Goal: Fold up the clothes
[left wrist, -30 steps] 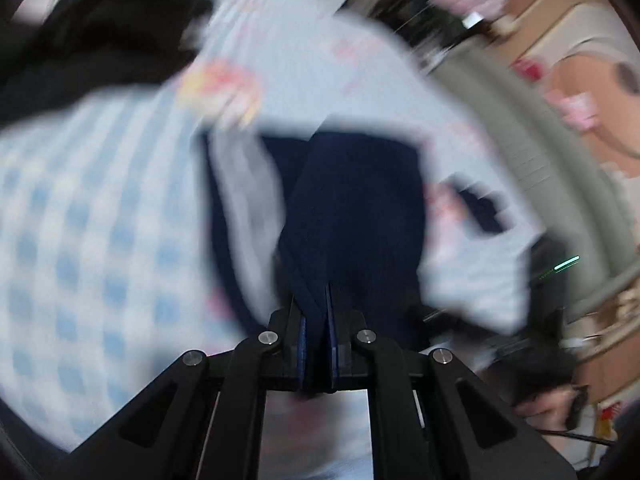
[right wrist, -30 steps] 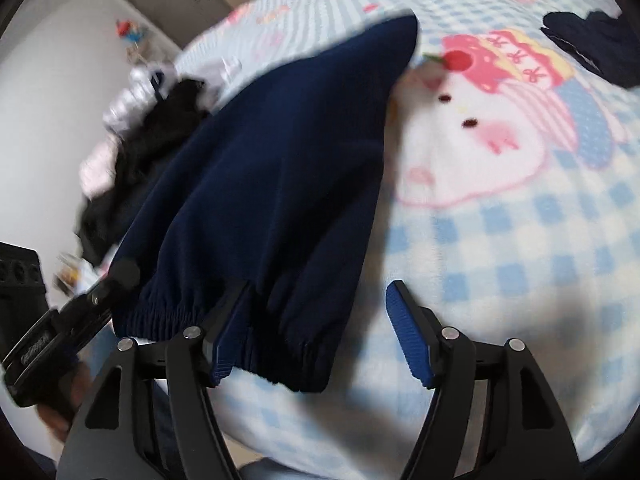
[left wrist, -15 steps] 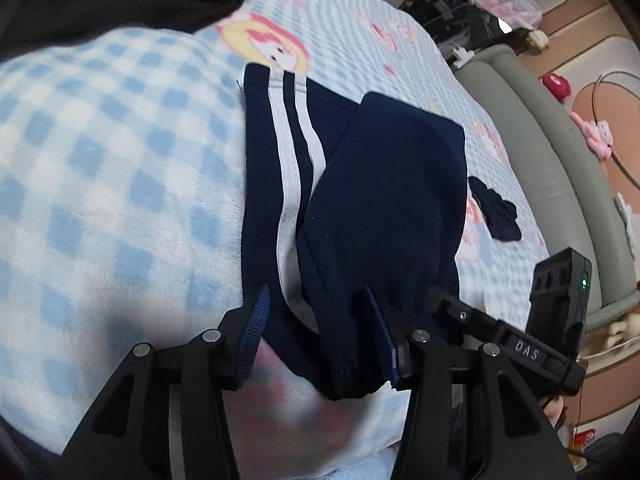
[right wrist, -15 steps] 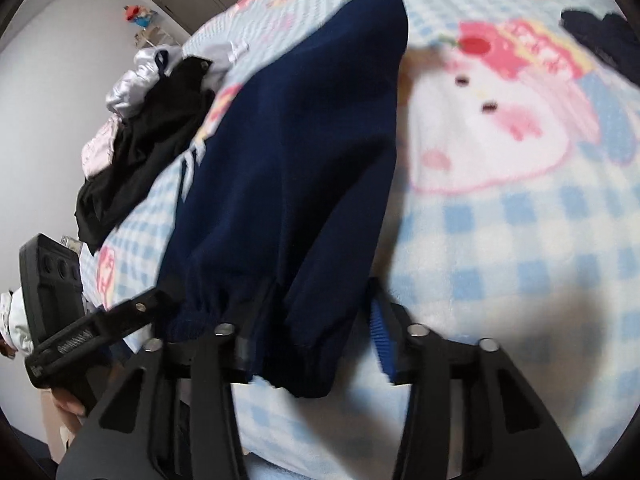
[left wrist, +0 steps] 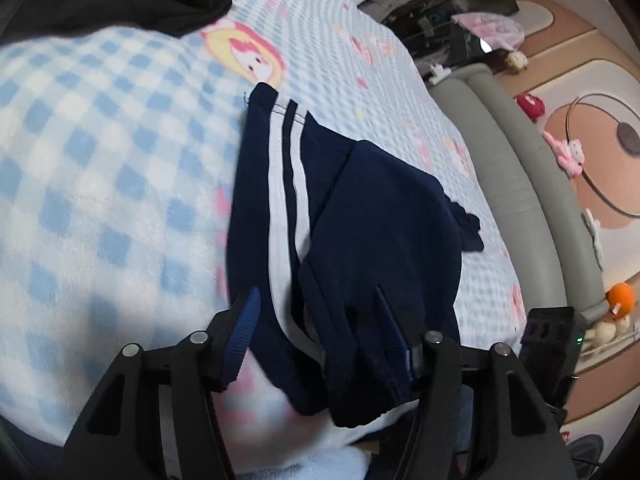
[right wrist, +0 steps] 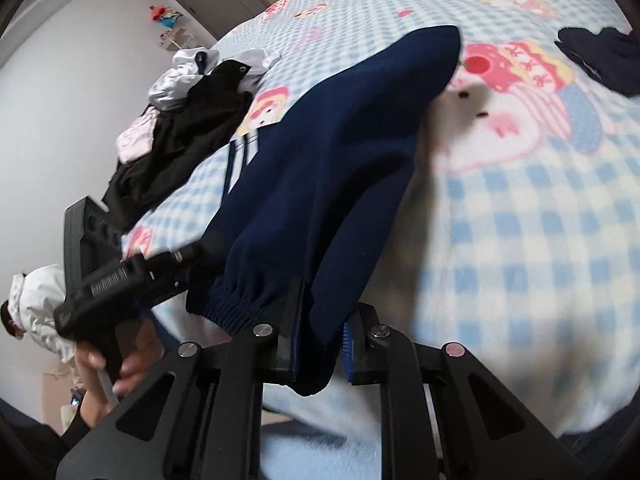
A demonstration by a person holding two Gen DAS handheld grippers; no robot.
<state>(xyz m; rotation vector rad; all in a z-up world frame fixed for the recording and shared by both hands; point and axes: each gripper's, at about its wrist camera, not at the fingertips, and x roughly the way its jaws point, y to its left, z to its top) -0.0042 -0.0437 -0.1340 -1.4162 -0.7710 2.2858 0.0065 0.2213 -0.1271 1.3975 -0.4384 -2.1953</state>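
Navy trousers (left wrist: 360,220) with two white side stripes lie folded over on a blue-checked cartoon blanket (left wrist: 100,160). My left gripper (left wrist: 318,338) is open, its fingers on either side of the trousers' near end, with fabric lying between them. In the right wrist view the same trousers (right wrist: 340,160) stretch away from me. My right gripper (right wrist: 322,338) is shut on their near edge, beside the ribbed cuff (right wrist: 228,308). The left gripper body (right wrist: 120,280), held in a hand, shows at the left of that view.
A pile of black clothes (right wrist: 180,140) and a white garment (right wrist: 188,76) sit at the far left of the bed. A small dark navy item (right wrist: 600,60) lies at the far right. The grey padded bed edge (left wrist: 520,184) runs along the right, with floor beyond.
My left gripper let go of the navy fabric and opened wide. My right gripper, open a second ago, closed onto the trousers' near edge.
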